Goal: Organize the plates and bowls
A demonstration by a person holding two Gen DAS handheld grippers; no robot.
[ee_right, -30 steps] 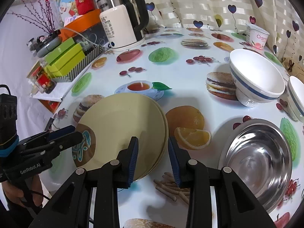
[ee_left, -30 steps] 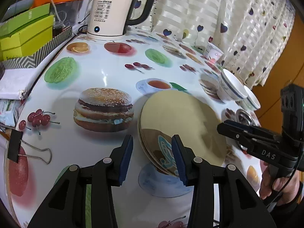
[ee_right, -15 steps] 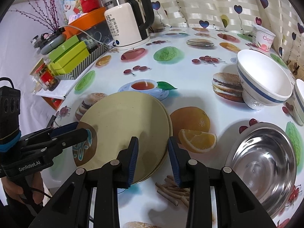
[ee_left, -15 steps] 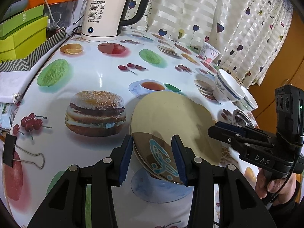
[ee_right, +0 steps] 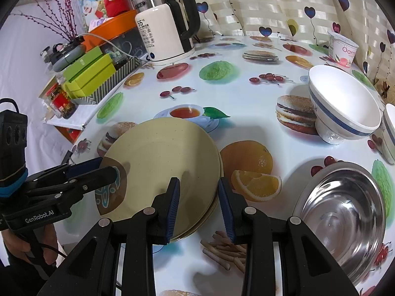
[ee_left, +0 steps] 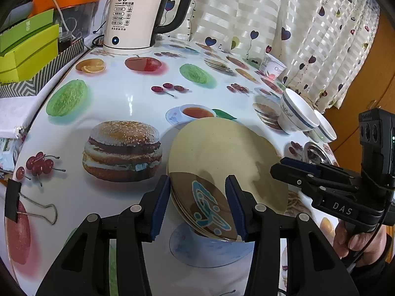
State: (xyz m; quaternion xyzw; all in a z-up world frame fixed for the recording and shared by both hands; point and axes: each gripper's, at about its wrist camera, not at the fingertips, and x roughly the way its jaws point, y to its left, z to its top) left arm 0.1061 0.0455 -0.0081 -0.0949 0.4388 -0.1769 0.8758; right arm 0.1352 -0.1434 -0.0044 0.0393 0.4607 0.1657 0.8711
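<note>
A stack of beige plates [ee_left: 222,153] with a brown patch and blue drawing lies on the table; it also shows in the right wrist view [ee_right: 163,157]. My left gripper [ee_left: 197,197] is open, its jaws on either side of the stack's near rim. My right gripper [ee_right: 198,202] is open around the opposite rim. The stack's near edge sits a little above the tablecloth in both views. A white bowl with a blue stripe [ee_right: 343,103], a second such bowl [ee_right: 390,128] and a steel bowl [ee_right: 343,212] stand to the right.
A white kettle [ee_left: 135,19] stands at the back. Green boxes in a striped tray [ee_left: 27,49] line the left edge. A yogurt cup [ee_right: 342,48] is at the far right by the curtain. A binder clip [ee_left: 24,204] lies near the left front.
Both grippers and the plate stack have shifted slightly; the plates sit a bit higher and nearer the left gripper. The jaws stay open throughout.
</note>
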